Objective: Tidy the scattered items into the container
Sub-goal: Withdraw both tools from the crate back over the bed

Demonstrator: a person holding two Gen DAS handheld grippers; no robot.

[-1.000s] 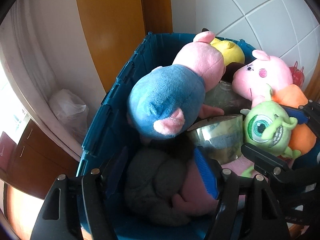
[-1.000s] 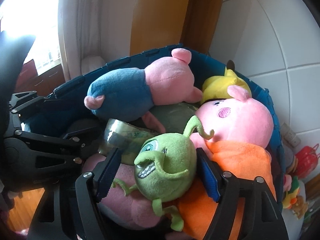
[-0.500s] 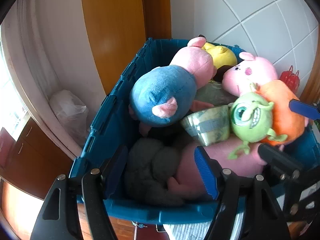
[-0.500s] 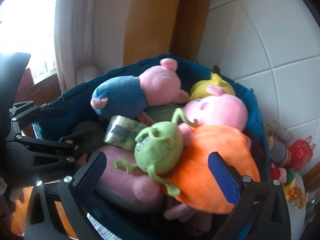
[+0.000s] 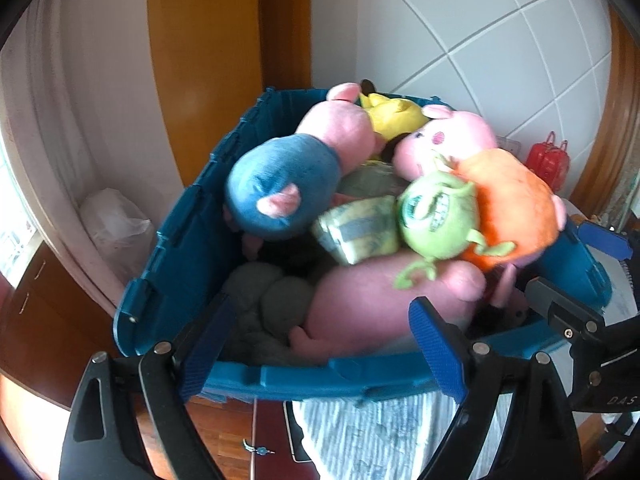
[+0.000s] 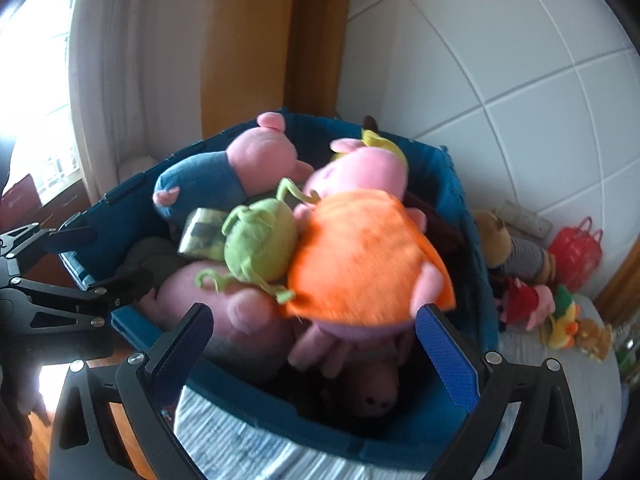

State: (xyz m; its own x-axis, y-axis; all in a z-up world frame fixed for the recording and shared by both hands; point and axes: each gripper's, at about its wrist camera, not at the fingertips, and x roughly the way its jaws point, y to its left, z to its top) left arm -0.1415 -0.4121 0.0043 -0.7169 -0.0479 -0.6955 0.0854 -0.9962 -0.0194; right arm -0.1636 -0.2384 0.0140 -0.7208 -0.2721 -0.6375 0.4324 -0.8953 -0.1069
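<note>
A blue bin (image 5: pixel 172 240) (image 6: pixel 452 200) is piled with plush toys. A green one-eyed monster plush (image 5: pixel 436 216) (image 6: pixel 260 240) lies on top, against a pig plush in an orange dress (image 5: pixel 508 200) (image 6: pixel 360 256). A pig plush in blue (image 5: pixel 280 188) (image 6: pixel 200 184) lies behind them. My left gripper (image 5: pixel 320 340) hangs just outside the near rim, its jaws opening with nothing between them. My right gripper (image 6: pixel 316 344) stands wide open and empty, also back from the near rim.
More small plush toys (image 6: pixel 532 296) and a red basket (image 6: pixel 576 252) sit on the striped white surface right of the bin. A white bag (image 5: pixel 116 224) lies left of it by the curtain. A tiled wall and a wooden door frame stand behind.
My right gripper opened and let go of the green monster plush, which now rests on the pile. Both grippers drew back out of the bin, and the left jaws widened.
</note>
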